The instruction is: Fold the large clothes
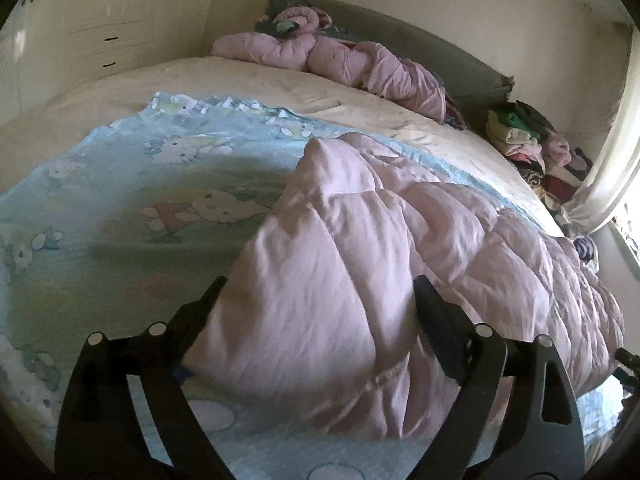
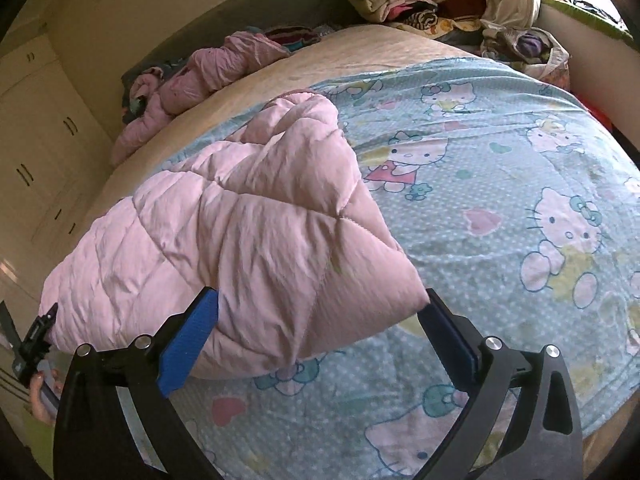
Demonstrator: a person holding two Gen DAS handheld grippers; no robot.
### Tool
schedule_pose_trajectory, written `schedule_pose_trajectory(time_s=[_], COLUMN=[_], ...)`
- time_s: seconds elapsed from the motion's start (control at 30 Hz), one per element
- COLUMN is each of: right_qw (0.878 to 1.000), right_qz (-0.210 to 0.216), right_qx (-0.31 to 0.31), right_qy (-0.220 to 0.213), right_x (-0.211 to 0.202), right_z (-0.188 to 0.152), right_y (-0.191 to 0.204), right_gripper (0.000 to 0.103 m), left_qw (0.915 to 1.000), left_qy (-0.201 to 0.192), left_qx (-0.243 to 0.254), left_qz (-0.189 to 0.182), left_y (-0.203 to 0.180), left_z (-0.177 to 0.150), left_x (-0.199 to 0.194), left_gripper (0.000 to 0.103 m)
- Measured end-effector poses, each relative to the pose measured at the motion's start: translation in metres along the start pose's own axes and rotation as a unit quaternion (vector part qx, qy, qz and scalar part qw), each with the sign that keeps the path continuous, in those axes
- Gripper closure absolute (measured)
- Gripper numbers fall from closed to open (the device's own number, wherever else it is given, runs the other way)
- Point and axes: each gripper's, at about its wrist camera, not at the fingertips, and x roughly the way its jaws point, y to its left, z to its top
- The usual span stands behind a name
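Hovering at six o'clock, my left gripper (image 1: 316, 312) and right gripper (image 2: 320, 316) both stand wide apart, pads clear of the pink quilted garment (image 2: 240, 224) that bulges between them. It rests folded over on the blue cartoon blanket (image 2: 500, 208), I judge set down so the fold can settle. Toward twelve o'clock, another pink bundle (image 1: 340, 64) lies against the headboard (image 1: 440, 56); at two o'clock a pile of clothes (image 1: 532, 144) waits, probably sorted aside.
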Motion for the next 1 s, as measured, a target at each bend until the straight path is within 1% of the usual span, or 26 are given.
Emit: schedule_pose_trajectory(time_s=[0.03, 0.1, 0.17, 0.23, 0.3, 0.33, 0.5, 0.57, 0.67, 0.77, 0.87, 1.0], right_qw=[1.000, 1.000, 0.999, 0.998, 0.996, 0.994, 0.983, 0.978, 0.976, 0.971, 0.967, 0.961], right_qz=[-0.002, -0.013, -0.024, -0.033, -0.035, -0.037, -0.031, -0.017, 0.014, 0.039, 0.057, 0.077], right_qx=[-0.002, -0.009, -0.018, -0.030, -0.041, -0.054, -0.124, -0.149, -0.156, -0.172, -0.189, -0.203], right_qy=[-0.003, -0.011, -0.025, -0.042, -0.067, -0.083, -0.128, -0.144, -0.150, -0.159, -0.163, -0.173], right_x=[-0.002, -0.007, -0.017, -0.026, -0.039, -0.048, -0.082, -0.097, -0.116, -0.134, -0.147, -0.164], right_z=[0.000, 0.001, -0.001, -0.001, -0.002, -0.003, -0.008, -0.012, -0.016, -0.021, -0.029, -0.041], right_y=[-0.001, 0.000, 0.001, 0.003, 0.008, 0.014, 0.045, 0.060, 0.079, 0.096, 0.115, 0.132], right_gripper=[0.004, 0.004, 0.004, 0.004, 0.004, 0.004, 0.004, 0.004, 0.004, 0.004, 0.004, 0.004], left_qw=[1.0000, 0.9999, 0.9999, 0.9997, 0.9995, 0.9994, 0.9982, 0.9978, 0.9972, 0.9962, 0.9946, 0.9909], left_qy=[-0.001, -0.003, -0.005, -0.014, -0.023, -0.027, -0.052, -0.058, -0.067, -0.079, -0.089, -0.108], left_qx=[-0.003, -0.003, -0.004, -0.002, -0.001, -0.001, 0.009, 0.019, 0.029, 0.038, 0.054, 0.074], left_qz=[0.003, 0.013, 0.015, 0.018, 0.021, 0.021, 0.030, 0.025, 0.014, 0.001, -0.008, -0.032], left_y=[0.002, 0.004, 0.005, 0.005, 0.005, 0.005, -0.003, -0.011, -0.023, -0.036, -0.052, -0.074], left_z=[-0.002, -0.002, -0.003, -0.003, -0.002, -0.001, 0.001, 0.001, -0.001, -0.004, -0.007, -0.014], left_x=[-0.004, -0.008, -0.015, -0.027, -0.040, -0.046, -0.088, -0.106, -0.128, -0.151, -0.169, -0.193], left_gripper=[0.010, 0.009, 0.009, 0.009, 0.009, 0.009, 0.009, 0.009, 0.009, 0.009, 0.009, 0.009])
